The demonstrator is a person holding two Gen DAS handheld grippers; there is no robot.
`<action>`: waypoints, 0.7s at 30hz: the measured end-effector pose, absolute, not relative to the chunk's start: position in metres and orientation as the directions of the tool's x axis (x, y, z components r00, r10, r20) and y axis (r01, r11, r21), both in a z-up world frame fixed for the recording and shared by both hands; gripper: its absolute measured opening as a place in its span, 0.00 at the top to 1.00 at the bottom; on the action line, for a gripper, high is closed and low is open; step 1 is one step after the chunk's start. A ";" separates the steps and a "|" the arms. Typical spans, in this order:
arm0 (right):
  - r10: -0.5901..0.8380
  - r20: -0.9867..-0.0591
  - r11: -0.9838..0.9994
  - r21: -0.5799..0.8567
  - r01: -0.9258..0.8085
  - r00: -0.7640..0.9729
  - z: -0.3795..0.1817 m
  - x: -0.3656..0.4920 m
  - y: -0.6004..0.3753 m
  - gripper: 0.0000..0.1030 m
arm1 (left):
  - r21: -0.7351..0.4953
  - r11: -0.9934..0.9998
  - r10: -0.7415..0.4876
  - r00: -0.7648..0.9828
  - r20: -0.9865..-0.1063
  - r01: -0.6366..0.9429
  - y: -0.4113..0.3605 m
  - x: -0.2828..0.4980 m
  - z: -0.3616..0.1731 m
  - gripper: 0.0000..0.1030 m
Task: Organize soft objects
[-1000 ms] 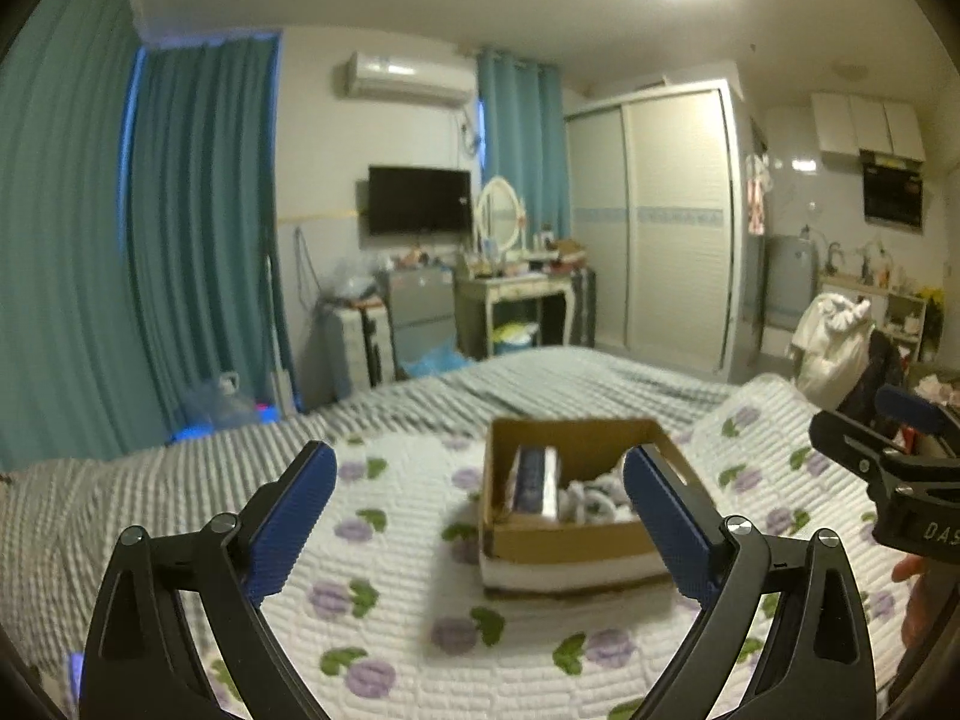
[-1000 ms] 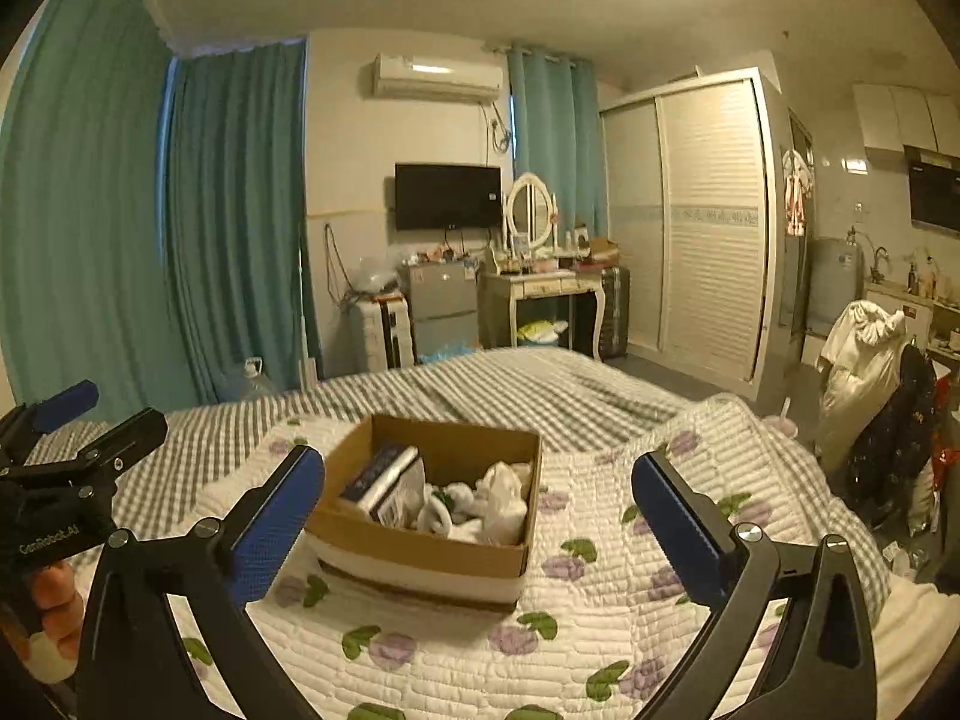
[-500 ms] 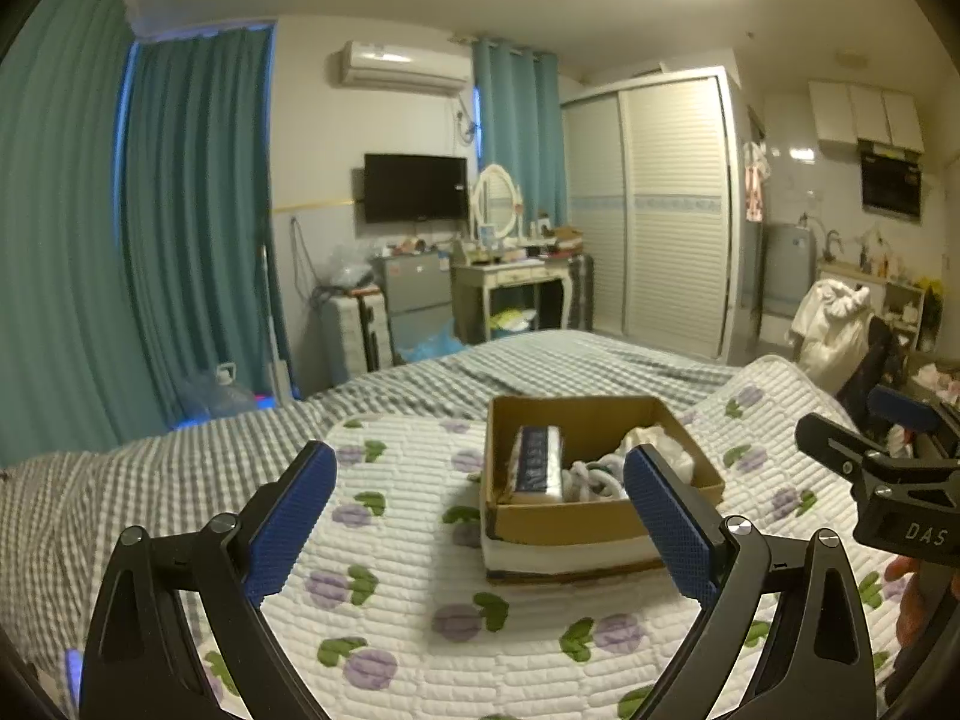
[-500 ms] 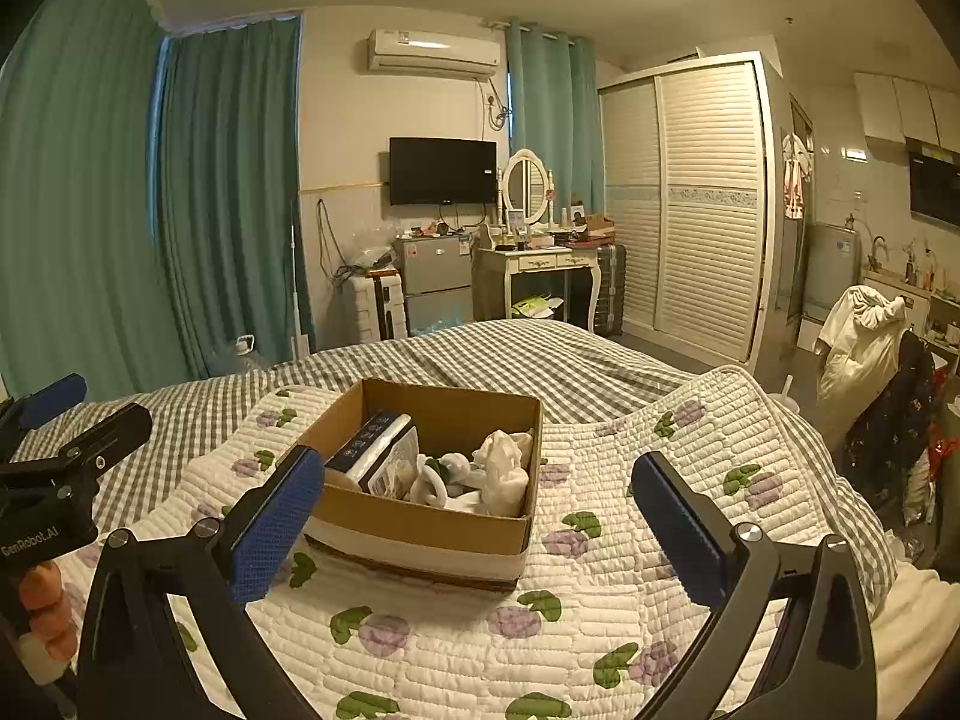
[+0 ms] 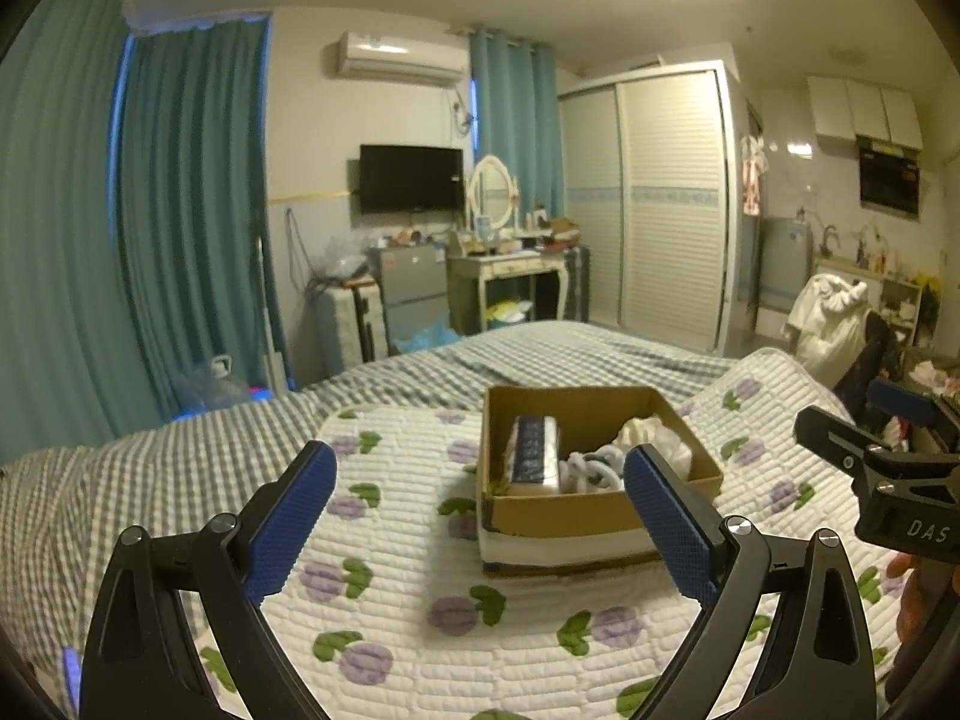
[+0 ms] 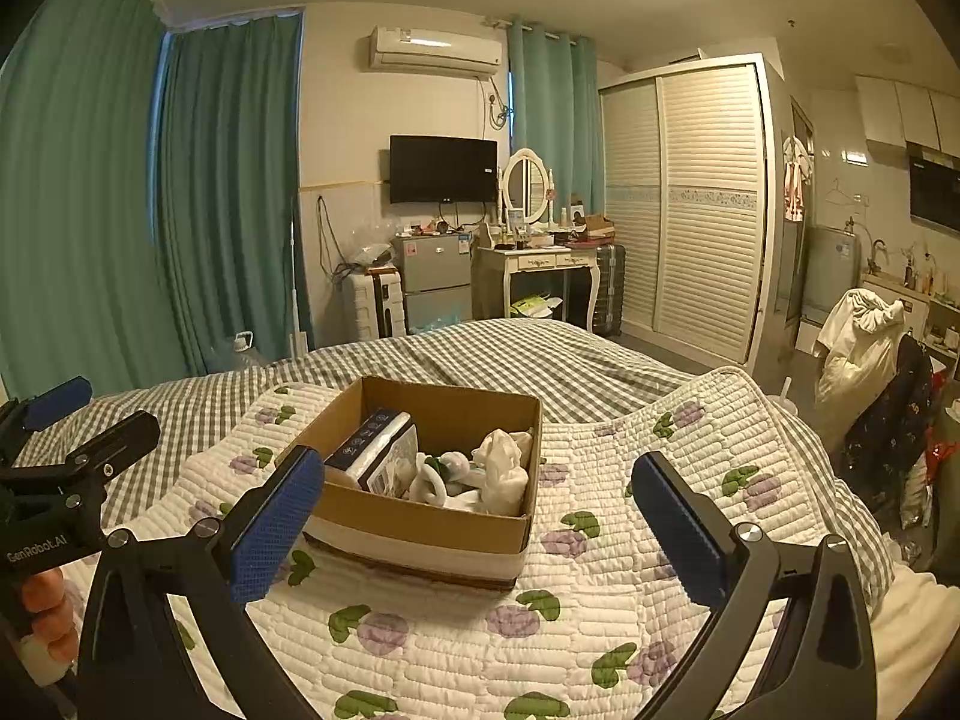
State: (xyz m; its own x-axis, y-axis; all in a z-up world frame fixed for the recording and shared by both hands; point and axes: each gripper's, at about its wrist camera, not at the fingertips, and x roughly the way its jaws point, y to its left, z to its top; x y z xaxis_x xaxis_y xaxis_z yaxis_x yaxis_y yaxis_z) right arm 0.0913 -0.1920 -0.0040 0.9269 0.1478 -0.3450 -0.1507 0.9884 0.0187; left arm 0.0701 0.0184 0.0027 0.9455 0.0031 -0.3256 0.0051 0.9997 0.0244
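Your left gripper [image 5: 480, 510] fills the bottom of the left wrist view, its two blue-padded fingers [image 5: 292, 516] spread wide and holding nothing. Your right gripper [image 6: 474, 516] sits the same way across the bottom of the right wrist view, jaws wide apart and empty. At the right edge of the left wrist view the right gripper's black body shows, with part of your right hand [image 5: 912, 600] beneath it. At the lower left edge of the right wrist view, your left hand [image 6: 45, 618] grips the other tool's handle.

Black two-finger left gripper [image 5: 480, 516] and right gripper [image 6: 474, 525], blue textured pads, silver screws, white "DAS" and "GenRobot.AI" lettering
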 end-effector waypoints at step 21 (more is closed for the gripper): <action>0.136 -0.360 0.990 0.003 -0.144 0.923 -0.005 0.090 -0.187 0.00 | 0.021 1.000 -0.011 0.946 -0.324 0.019 0.020 0.070 0.003 0.04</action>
